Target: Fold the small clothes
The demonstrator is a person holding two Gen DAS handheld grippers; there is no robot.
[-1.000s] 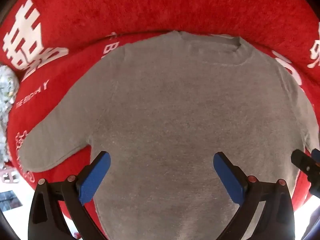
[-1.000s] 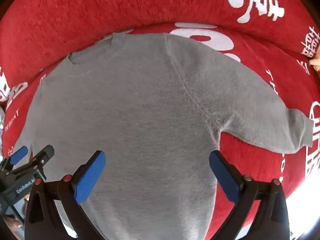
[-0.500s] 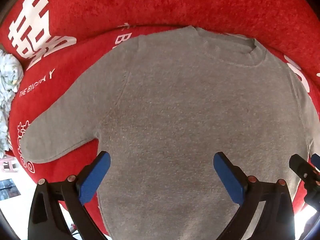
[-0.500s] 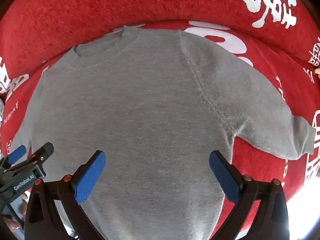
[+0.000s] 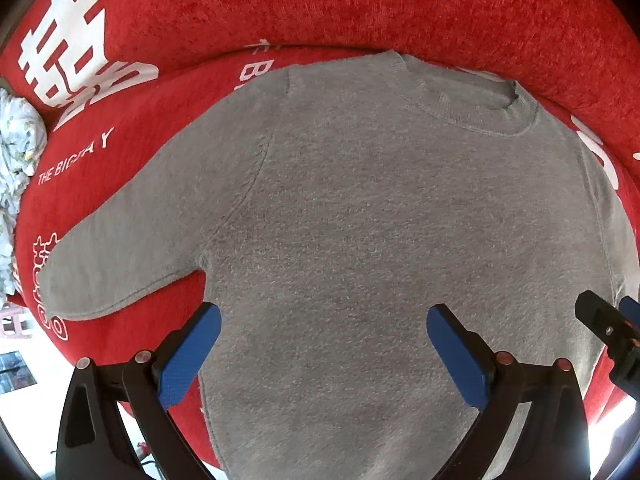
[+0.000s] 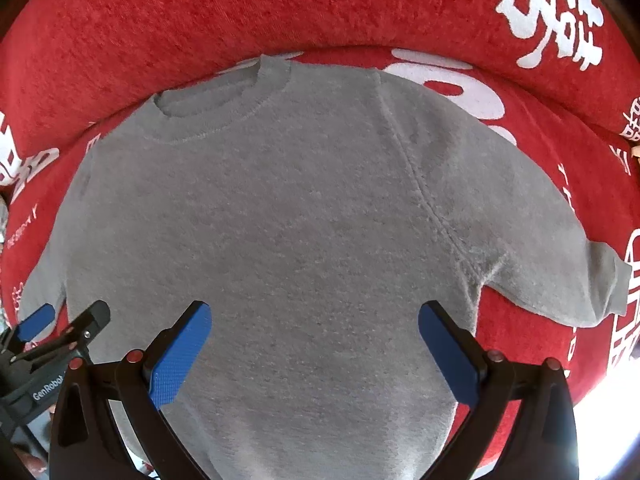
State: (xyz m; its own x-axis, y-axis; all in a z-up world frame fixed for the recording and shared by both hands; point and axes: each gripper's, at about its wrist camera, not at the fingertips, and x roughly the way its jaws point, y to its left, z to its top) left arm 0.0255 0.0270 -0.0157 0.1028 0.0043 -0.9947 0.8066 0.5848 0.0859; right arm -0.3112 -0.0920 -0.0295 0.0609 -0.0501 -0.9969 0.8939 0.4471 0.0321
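Sweater (image 5: 380, 240) laid flat, filling the middle of both views, collar toward the top, one sleeve (image 5: 132, 248) trailing to the lower left of the left view, the other sleeve (image 6: 560, 264) to the right edge of the right view. Left tongs (image 5: 323, 354) wide, nothing held, low in frame over the hem end; right tongs (image 6: 315, 350) just as wide, empty too. Risk now: pinch only the top layer and the back stays put, so the fold comes up lopsided. That knit looks soft and could slide on the plush. Underneath, a red cover (image 5: 360, 8) with white lettering, bulging up behind the collar. Pale patterned cloth (image 5: 16, 160) sits at the left edge.
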